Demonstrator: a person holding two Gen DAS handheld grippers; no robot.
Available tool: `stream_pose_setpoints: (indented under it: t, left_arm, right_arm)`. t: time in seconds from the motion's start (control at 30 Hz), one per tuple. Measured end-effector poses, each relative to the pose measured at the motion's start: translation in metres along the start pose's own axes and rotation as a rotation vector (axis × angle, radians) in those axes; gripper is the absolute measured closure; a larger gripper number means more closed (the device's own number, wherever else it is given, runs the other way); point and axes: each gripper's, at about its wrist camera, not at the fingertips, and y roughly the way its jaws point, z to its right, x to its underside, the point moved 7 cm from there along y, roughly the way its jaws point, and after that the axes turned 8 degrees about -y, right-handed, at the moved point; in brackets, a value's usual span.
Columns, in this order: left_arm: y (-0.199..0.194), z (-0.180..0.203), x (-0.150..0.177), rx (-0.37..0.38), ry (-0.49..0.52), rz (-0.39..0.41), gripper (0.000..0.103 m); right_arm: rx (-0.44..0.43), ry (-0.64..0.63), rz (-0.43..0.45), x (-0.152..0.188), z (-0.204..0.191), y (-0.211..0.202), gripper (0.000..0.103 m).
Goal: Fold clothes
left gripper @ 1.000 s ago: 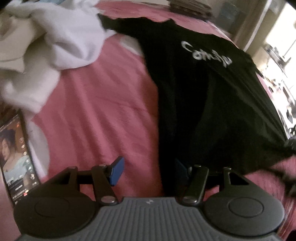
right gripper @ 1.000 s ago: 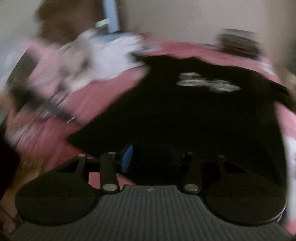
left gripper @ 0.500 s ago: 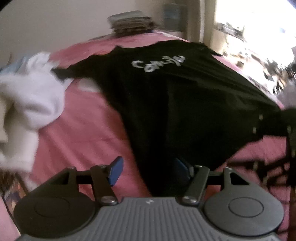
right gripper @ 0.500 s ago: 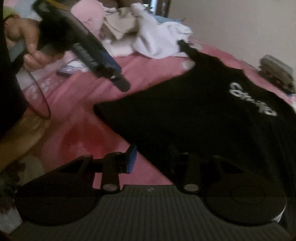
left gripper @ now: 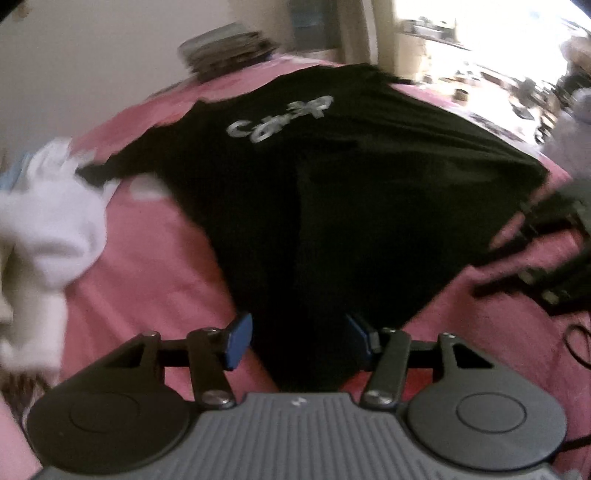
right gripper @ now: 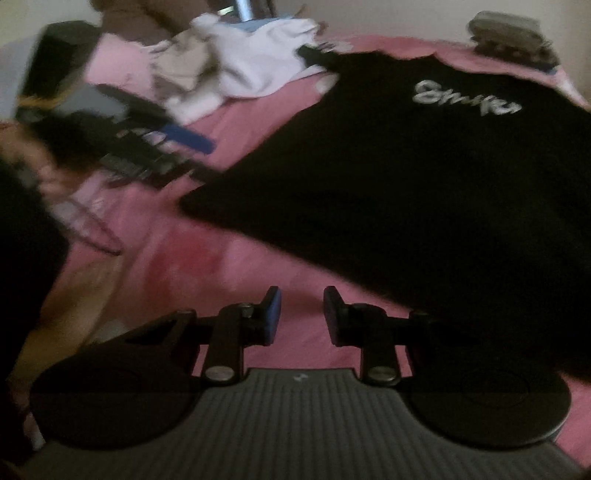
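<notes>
a home bedroom: a bed under a pink sheet (left gripper: 155, 258), loose laundry (right gripper: 258, 62) heaped on it, a bright window (left gripper: 461, 33), plain walls behind.

Two low wrist views — shared black shirt (left gripper: 332, 206)

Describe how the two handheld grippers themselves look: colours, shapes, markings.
Both match. The left gripper has a grey ribbed body with a small pale logo, two round black discs, black linkage arms with silver screws, and blue-padded fingers. The right gripper shows the same ribbed grey body, black discs and arms, and blue pad faces. No sleeves are clear.
</notes>
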Motion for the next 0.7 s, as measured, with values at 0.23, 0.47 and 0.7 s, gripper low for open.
stream_pose_setpoints:
  t: [0.23,0.47,0.7]
  left_arm:
    - [0.007,0.049,0.011,0.096,0.141,-0.023,0.048]
    - [0.028,0.068,0.022,0.116,0.225,-0.076,0.051]
    - [0.032,0.071,0.015,0.130,0.220,-0.088,0.057]
  right_arm:
    - [0.139,-0.234,-0.006,-0.002,-0.009,0.011,0.080]
    - [0.194,-0.422,-0.016,-0.004,-0.017,0.021,0.086]
    - [0.179,-0.389,-0.017,-0.011,-0.013,0.013,0.103]
